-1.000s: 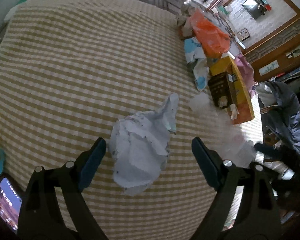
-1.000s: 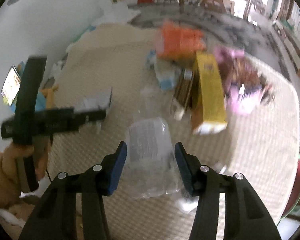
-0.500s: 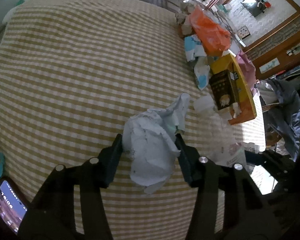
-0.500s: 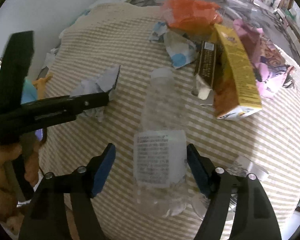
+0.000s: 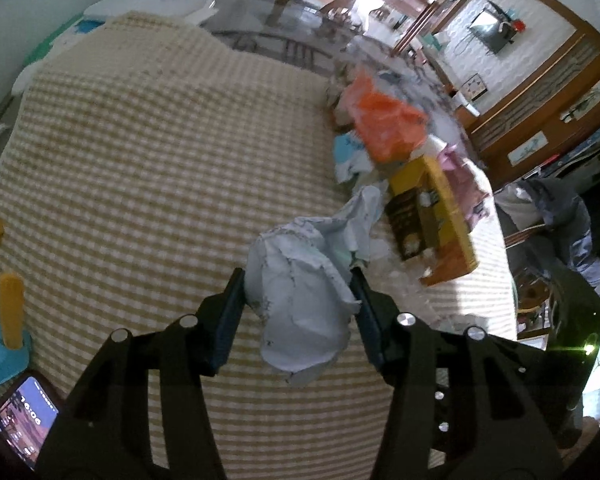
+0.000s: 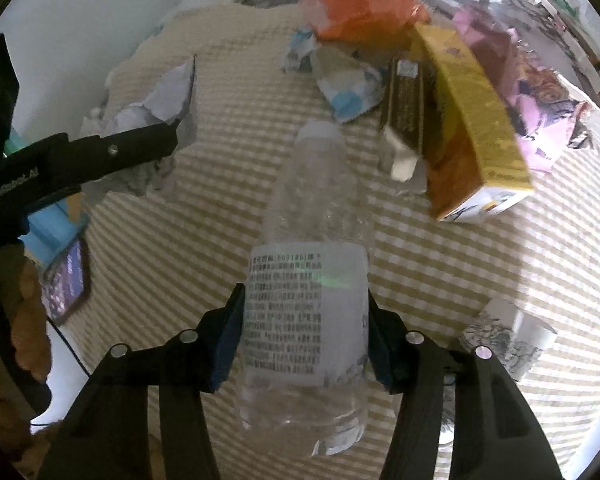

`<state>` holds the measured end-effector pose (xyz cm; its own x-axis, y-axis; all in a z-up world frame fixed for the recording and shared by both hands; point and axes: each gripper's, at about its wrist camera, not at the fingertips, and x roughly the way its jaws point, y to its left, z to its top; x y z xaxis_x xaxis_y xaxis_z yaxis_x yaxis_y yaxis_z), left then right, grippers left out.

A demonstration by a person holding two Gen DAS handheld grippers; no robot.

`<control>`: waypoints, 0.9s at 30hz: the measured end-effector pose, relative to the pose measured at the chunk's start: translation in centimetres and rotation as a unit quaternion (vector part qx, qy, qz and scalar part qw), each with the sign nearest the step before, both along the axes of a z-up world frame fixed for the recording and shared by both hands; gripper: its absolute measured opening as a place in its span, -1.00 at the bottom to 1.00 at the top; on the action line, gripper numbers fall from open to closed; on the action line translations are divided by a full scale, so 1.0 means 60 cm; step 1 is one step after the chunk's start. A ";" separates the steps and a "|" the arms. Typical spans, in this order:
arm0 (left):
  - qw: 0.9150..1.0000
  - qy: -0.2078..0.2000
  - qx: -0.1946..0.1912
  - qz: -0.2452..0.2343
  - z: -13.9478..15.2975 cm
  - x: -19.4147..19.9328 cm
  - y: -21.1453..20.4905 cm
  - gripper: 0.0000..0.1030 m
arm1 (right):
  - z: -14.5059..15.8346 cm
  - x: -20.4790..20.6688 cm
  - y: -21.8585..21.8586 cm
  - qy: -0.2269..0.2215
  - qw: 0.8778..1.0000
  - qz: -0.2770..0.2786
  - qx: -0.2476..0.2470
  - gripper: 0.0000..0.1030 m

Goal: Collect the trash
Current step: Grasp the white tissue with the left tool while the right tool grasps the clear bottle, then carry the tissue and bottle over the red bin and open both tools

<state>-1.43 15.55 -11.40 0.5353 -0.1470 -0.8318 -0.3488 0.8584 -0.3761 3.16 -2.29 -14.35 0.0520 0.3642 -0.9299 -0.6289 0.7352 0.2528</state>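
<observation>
The left gripper (image 5: 298,292) is clamped on a crumpled wad of pale paper (image 5: 300,280), both pads pressed into its sides, and the wad hangs clear above the checked tablecloth (image 5: 148,160). The right gripper (image 6: 304,332), whose jaws have just been closing, is squeezed on the labelled middle of a clear plastic bottle (image 6: 312,272); the bottle's white cap points away toward the heap, though whether its base is touching the cloth is hard to judge through the clear plastic. Just beyond the bottle lies a pile of rubbish: a yellow carton (image 6: 472,120) leaning over a dark brown box (image 6: 406,108), a torn blue-and-white wrapper (image 6: 348,88), an orange plastic bag (image 6: 360,4) behind them and pink packaging (image 6: 540,100) to the right. A small printed paper scrap (image 6: 508,340) sits near the right finger. At the left table edge lies a phone (image 5: 24,428) with its screen lit.
</observation>
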 end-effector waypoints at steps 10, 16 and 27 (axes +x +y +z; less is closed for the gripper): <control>0.999 -0.034 -0.001 -0.003 0.048 0.020 -0.018 -0.03 | 0.094 0.025 -0.055 -0.041 0.995 -0.055 0.071 0.03; 0.999 -0.040 0.000 -0.014 0.058 0.028 -0.042 -0.03 | 0.114 0.041 -0.100 -0.052 0.990 -0.101 0.087 0.02; 0.998 -0.045 -0.002 -0.053 0.072 0.063 -0.119 -0.03 | 0.131 0.059 -0.209 -0.065 0.977 -0.168 0.113 0.02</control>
<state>2.35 8.38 -7.07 0.5893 -0.2089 -0.7804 -0.2216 0.8871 -0.4048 6.73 -14.81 -6.46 0.3151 0.5012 -0.8059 -0.3995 0.8403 0.3664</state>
